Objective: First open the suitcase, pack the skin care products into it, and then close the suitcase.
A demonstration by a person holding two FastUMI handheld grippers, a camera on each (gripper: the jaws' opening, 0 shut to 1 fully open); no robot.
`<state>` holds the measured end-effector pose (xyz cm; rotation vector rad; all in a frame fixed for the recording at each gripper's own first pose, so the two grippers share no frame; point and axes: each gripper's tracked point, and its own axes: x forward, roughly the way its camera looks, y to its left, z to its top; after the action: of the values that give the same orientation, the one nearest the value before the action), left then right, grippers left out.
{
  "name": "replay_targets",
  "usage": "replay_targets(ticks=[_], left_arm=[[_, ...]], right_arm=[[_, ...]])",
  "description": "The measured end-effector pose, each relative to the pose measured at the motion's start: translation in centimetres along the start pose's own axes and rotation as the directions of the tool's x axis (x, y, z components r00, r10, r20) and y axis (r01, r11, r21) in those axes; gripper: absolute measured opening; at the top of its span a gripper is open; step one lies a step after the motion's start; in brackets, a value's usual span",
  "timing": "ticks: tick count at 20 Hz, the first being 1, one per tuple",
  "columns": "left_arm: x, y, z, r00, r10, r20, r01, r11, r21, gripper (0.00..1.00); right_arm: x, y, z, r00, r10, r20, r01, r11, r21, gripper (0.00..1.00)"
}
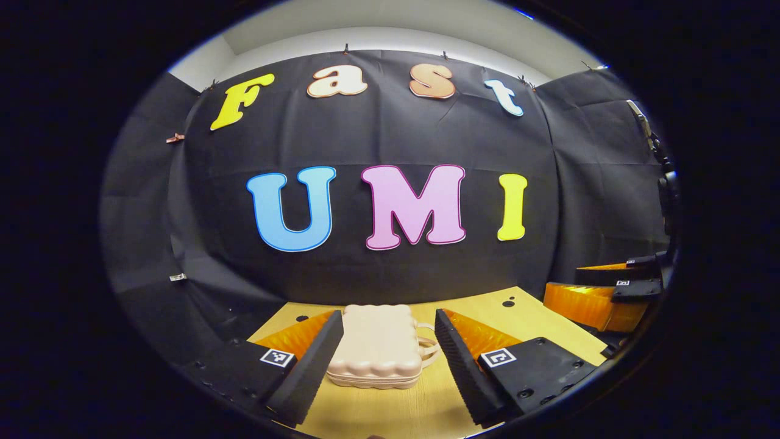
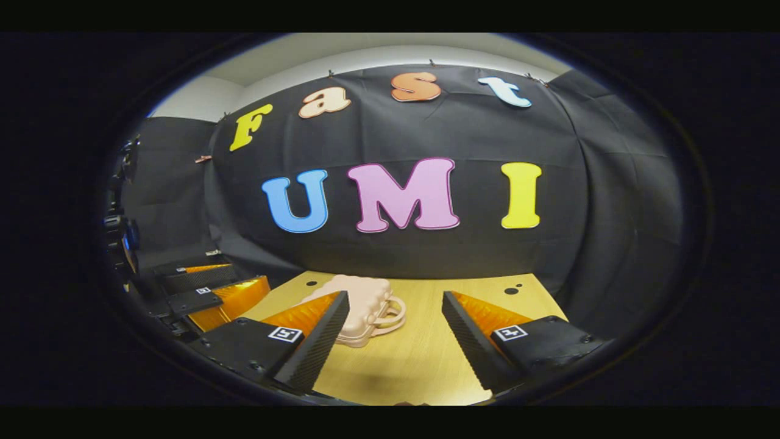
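A small pale pink suitcase [image 1: 378,353] lies flat and closed on the wooden table [image 1: 524,317], its handle [image 1: 429,347] pointing right. My left gripper [image 1: 387,332] is open, its fingers standing either side of the case and short of it. In the right gripper view the same suitcase [image 2: 359,311] lies left of centre, partly behind my right gripper's left finger [image 2: 317,341]. My right gripper [image 2: 396,317] is open above the bare table with nothing between its fingers. The right gripper [image 1: 609,292] appears at the far right of the left gripper view, the left gripper [image 2: 207,289] at the far left of the right gripper view.
The wooden table [image 2: 420,353] has a few dark holes near its back edge [image 2: 512,290]. Black cloth walls close the booth behind and on both sides. Dark equipment [image 1: 664,177] hangs at the right wall.
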<state>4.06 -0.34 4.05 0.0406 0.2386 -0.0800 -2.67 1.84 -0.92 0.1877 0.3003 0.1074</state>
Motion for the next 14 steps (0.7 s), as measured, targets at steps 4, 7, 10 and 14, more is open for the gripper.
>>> replay_targets(ticks=[4, 7, 10, 14], left_arm=[[1.1, 0.1, -0.9, 1.0, 0.001, -0.012, -0.001, 1.0, -0.008, 0.95], [1.6, 0.5, -1.2, 1.0, -0.001, -0.013, 0.001, 1.0, -0.024, 0.95], [1.3, 1.4, -1.4, 1.0, 0.014, -0.002, -0.014, 1.0, -0.017, 0.95], [1.0, 2.3, -1.3, 1.0, -0.002, 0.003, 0.002, 1.0, -0.026, 0.95]], right_arm=[[-0.3, 0.9, -0.7, 1.0, -0.011, -0.007, 0.011, 1.0, 0.0, 0.98], [-0.3, 1.3, -1.1, 1.0, -0.024, -0.01, 0.024, 1.0, 0.01, 0.98], [-0.2, 1.6, -1.1, 0.999, -0.041, 0.002, 0.041, 0.999, 0.019, 0.98], [0.0, 2.5, -1.3, 0.999, -0.053, 0.008, 0.053, 0.998, 0.025, 0.98]])
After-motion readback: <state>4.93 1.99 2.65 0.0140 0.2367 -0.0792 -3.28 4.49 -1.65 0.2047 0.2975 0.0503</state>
